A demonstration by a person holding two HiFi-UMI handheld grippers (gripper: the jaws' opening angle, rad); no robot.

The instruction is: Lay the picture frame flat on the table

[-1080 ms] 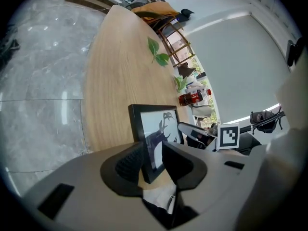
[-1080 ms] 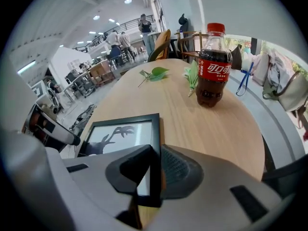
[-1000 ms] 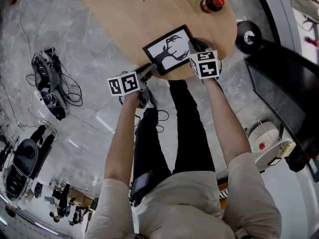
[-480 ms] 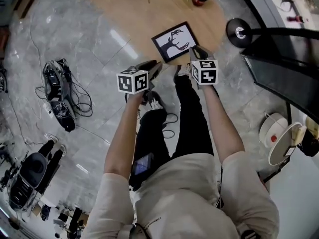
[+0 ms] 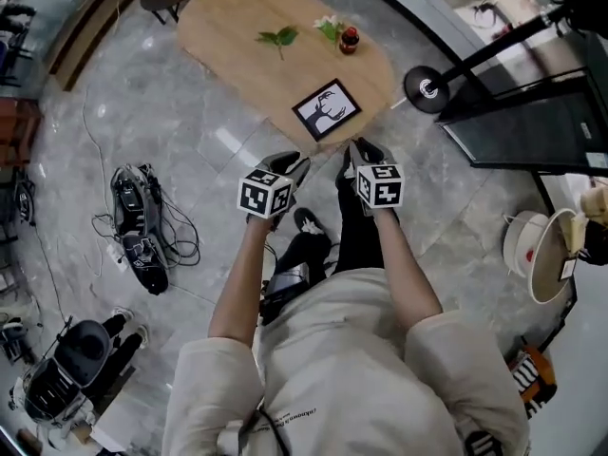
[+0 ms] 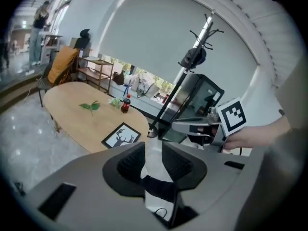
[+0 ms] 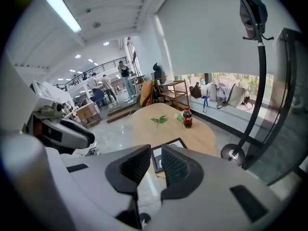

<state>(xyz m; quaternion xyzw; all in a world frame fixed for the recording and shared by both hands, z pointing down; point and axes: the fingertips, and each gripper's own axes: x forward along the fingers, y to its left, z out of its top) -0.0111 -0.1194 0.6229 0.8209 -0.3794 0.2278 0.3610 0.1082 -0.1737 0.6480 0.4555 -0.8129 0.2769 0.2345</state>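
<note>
The picture frame (image 5: 326, 109) lay flat at the tabletop's (image 5: 237, 46) edge nearest the person, apart from the left gripper (image 5: 293, 166) and right gripper (image 5: 361, 150), both over the floor (image 5: 190, 150), jaws slightly apart, empty.

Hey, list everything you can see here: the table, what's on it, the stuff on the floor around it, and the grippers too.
table: one, light wood, oval, ahead of the person
picture frame: one, black with a deer silhouette, lying flat near the table's near edge
cola bottle: one, dark with a red cap, upright at the far side
leaf sprigs: two, green, beside the bottle
coat stand: one, black, round base on the floor right of the table
cable tangle: one, black, on the floor at left
left gripper: one, grey, jaws apart, nothing between them, short of the table
right gripper: one, grey, jaws apart, nothing between them, short of the table
</note>
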